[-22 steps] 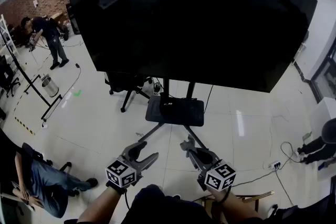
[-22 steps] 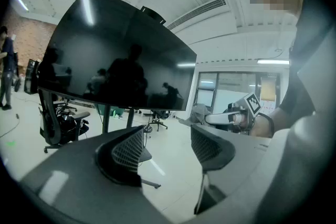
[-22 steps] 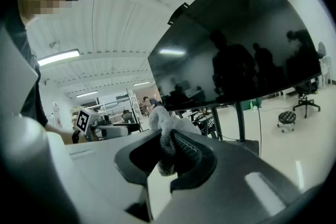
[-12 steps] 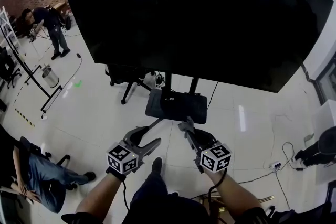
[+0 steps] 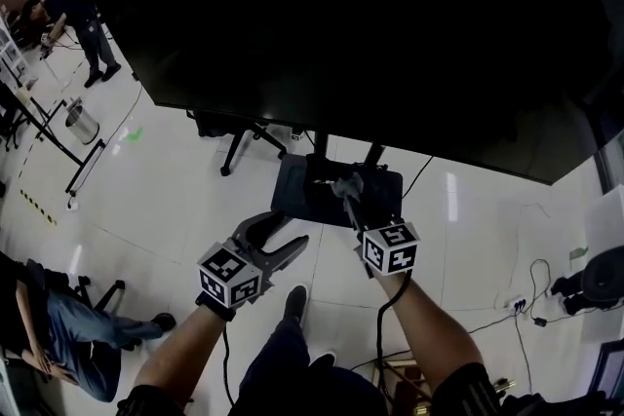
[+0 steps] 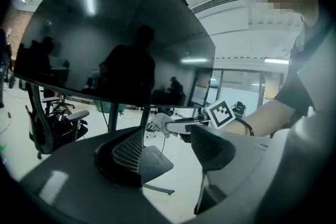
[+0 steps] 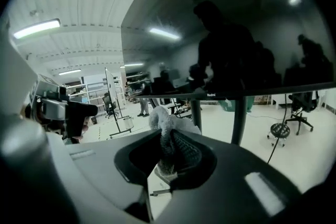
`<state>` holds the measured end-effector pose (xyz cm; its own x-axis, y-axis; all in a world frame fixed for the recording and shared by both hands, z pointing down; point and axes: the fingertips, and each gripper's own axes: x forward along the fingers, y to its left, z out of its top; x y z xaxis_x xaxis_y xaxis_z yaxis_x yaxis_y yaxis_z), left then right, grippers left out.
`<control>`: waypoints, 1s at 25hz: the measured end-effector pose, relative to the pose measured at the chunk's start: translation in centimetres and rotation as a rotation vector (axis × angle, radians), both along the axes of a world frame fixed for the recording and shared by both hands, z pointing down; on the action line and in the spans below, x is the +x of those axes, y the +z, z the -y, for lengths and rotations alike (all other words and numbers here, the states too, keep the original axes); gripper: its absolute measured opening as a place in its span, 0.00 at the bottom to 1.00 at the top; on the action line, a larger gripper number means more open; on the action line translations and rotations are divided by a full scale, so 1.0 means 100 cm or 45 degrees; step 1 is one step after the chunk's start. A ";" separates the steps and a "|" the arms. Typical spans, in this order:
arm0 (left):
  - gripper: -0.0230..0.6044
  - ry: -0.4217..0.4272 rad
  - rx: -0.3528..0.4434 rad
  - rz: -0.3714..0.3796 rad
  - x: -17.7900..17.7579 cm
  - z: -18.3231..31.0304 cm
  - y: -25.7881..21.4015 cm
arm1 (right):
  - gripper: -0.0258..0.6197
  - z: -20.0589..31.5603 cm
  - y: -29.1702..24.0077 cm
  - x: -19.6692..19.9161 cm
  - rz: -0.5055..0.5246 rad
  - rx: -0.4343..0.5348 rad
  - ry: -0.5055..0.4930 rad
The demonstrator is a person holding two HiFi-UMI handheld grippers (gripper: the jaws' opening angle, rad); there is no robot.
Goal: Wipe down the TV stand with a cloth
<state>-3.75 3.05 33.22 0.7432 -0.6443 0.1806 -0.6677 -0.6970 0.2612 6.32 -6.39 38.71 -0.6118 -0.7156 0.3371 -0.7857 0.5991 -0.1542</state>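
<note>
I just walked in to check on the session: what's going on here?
A person faces a big TV on a floor stand, a hand-held gripper in each hand. The right hand-held gripper is shut on a pale cloth, holding it above the stand's dark shelf under the screen, apparently not touching it. The left hand-held gripper is open and empty, beside it.

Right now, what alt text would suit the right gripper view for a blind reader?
The right gripper is shut on a bunched pale cloth that pokes up above its jaws. Behind it looms a large dark TV on two posts, over a white floor.
</note>
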 end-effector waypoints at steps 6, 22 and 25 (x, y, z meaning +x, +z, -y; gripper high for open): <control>0.52 0.052 -0.039 -0.019 -0.013 0.068 0.022 | 0.10 0.102 0.041 -0.029 -0.039 0.001 0.033; 0.52 0.116 -0.096 -0.093 -0.026 0.147 0.099 | 0.10 0.248 0.123 -0.066 -0.122 0.103 0.155; 0.52 0.119 -0.111 -0.102 -0.028 0.149 0.108 | 0.10 0.258 0.130 -0.065 -0.132 0.102 0.158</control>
<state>-6.55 -11.86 43.98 0.8136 -0.5559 0.1702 -0.5753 -0.7277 0.3734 -0.14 -32.20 51.75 -0.4818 -0.8105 0.3331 -0.8637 0.5035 -0.0241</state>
